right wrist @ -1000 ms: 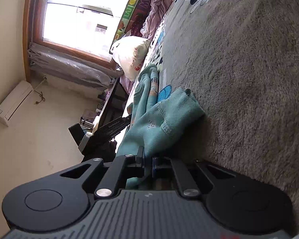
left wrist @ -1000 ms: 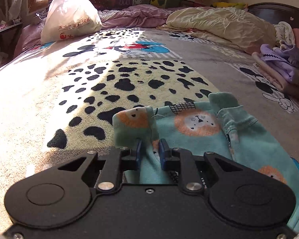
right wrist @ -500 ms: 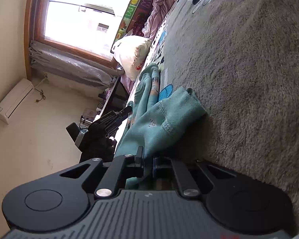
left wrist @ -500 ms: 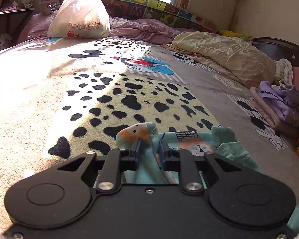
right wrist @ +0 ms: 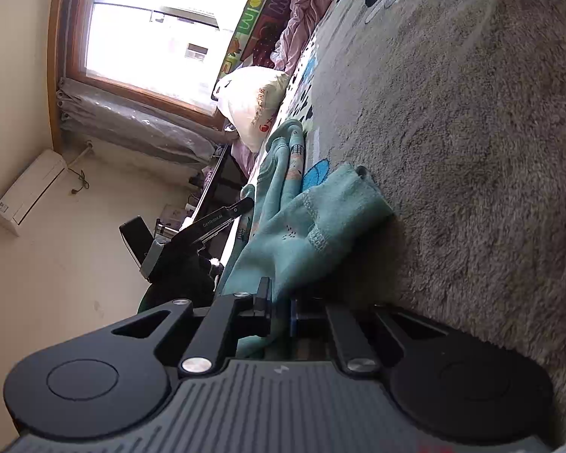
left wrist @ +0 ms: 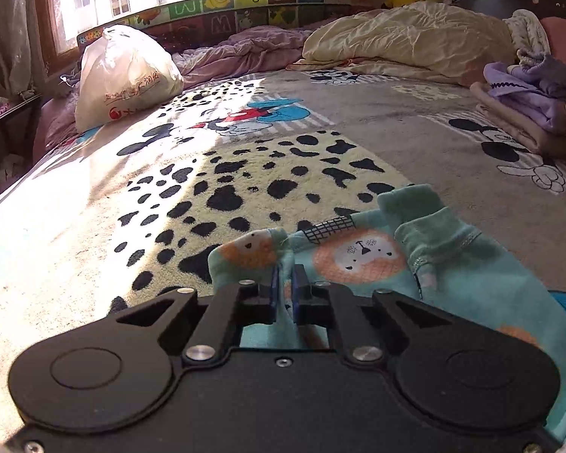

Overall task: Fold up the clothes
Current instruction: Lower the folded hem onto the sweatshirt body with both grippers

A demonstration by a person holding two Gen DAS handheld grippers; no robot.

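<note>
A teal child's garment with orange lion faces [left wrist: 362,256] lies on the bed, its near edge pinched up. My left gripper [left wrist: 285,290] is shut on a fold of that edge. In the right wrist view, tilted sideways, the same teal garment [right wrist: 302,226] drapes from my right gripper [right wrist: 281,311], which is shut on another part of its edge. The left gripper's black body [right wrist: 192,234] shows beyond the cloth in that view. A cuffed sleeve or leg end [left wrist: 434,226] is folded over on the garment's right side.
The bed is covered by a plush cartoon-print blanket [left wrist: 245,173]. A white plastic bag [left wrist: 124,75] sits at the far left. A cream quilt [left wrist: 403,53] and a pile of folded purple and pink clothes [left wrist: 528,105] lie at the back right. A window [right wrist: 151,26] lies beyond.
The left gripper has swung and shifted with the pinched fold, so the window now shows in its view. The right gripper holds its place, still clamped on the cloth.
</note>
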